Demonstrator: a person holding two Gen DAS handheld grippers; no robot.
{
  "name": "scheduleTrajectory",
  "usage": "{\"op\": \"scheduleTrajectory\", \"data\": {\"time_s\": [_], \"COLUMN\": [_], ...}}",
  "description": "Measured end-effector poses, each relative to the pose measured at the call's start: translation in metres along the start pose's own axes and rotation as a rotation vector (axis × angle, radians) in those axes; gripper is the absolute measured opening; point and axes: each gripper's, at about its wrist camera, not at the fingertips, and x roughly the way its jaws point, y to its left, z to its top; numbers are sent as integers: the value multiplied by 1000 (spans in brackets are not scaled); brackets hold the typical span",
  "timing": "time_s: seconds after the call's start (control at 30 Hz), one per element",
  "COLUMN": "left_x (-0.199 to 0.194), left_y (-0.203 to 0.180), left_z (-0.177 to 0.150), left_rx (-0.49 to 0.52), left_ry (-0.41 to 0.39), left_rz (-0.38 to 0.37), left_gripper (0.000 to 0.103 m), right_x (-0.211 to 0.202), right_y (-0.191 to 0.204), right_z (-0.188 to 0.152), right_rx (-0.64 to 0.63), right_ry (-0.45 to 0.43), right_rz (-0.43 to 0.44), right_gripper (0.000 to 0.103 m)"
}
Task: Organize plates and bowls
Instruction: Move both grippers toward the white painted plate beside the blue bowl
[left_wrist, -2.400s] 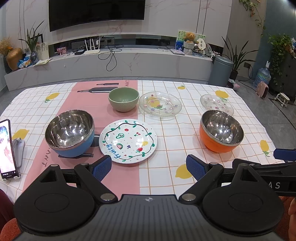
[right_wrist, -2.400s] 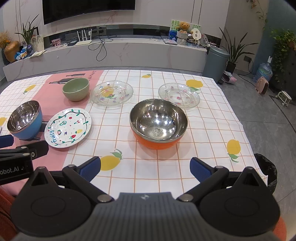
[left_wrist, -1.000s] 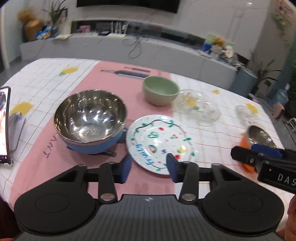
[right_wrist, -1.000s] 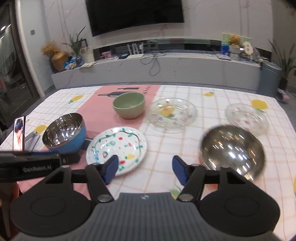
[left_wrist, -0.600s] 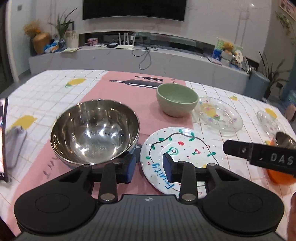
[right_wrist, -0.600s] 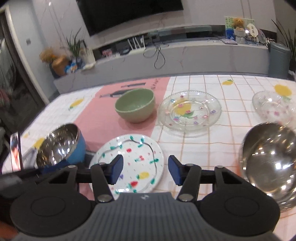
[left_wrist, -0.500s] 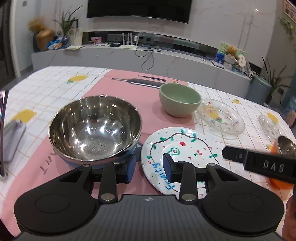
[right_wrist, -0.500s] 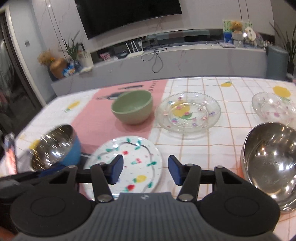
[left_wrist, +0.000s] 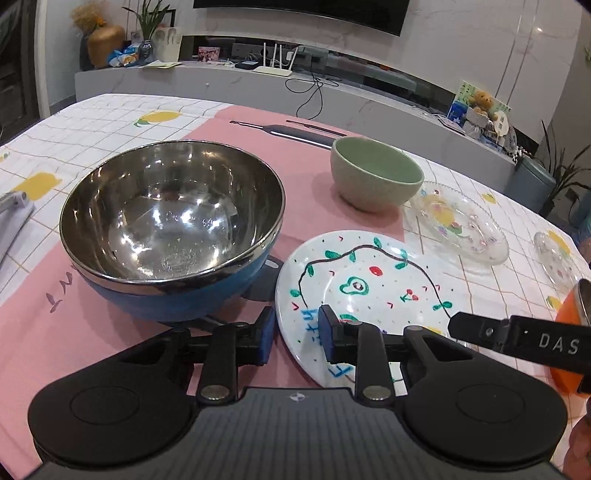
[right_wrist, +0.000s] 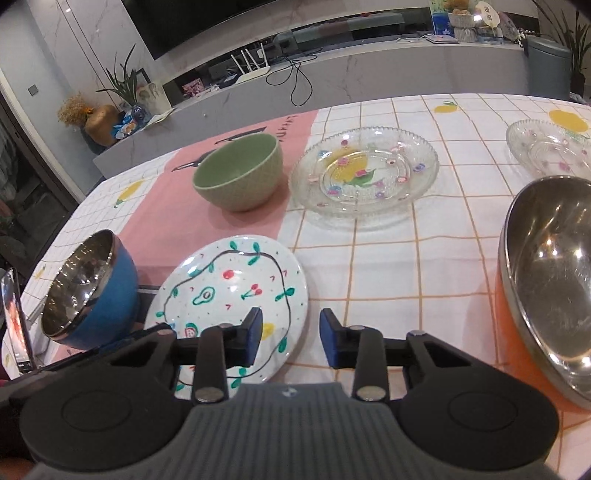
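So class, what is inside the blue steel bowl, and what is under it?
The blue steel bowl is empty inside, only reflections. A dark flat object pokes out beneath its right side; most of it is covered, so it cannot be identified.

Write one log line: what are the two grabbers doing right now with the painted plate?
left gripper: open, straddling painted plate rim | right gripper: open, at plate's opposite edge | plate: flat on table | blue bowl: beside plate

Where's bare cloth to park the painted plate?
Free: the white checks bordered by painted plate, big glass plate and orange bowl; also the pink strip left of the green bowl. Crowded: blue bowl nearly meets the painted plate.
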Motion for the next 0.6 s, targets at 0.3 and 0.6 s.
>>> {"op": "scheduleTrajectory", "data": {"time_s": [0.3, 0.6], "left_x": [0, -9], "left_y": [4, -1], "left_z": [-1, 1], "left_rx": [-45, -28], "left_ry": [-13, -34], "left_rz": [-19, -23], "left_gripper": [24, 21], "right_x": [11, 6], "right_y": [-13, -16], "right_z": [-1, 0], "right_rx": [108, 113], "right_ry": [10, -10], "right_rz": [52, 47], "right_gripper": [16, 9]}}
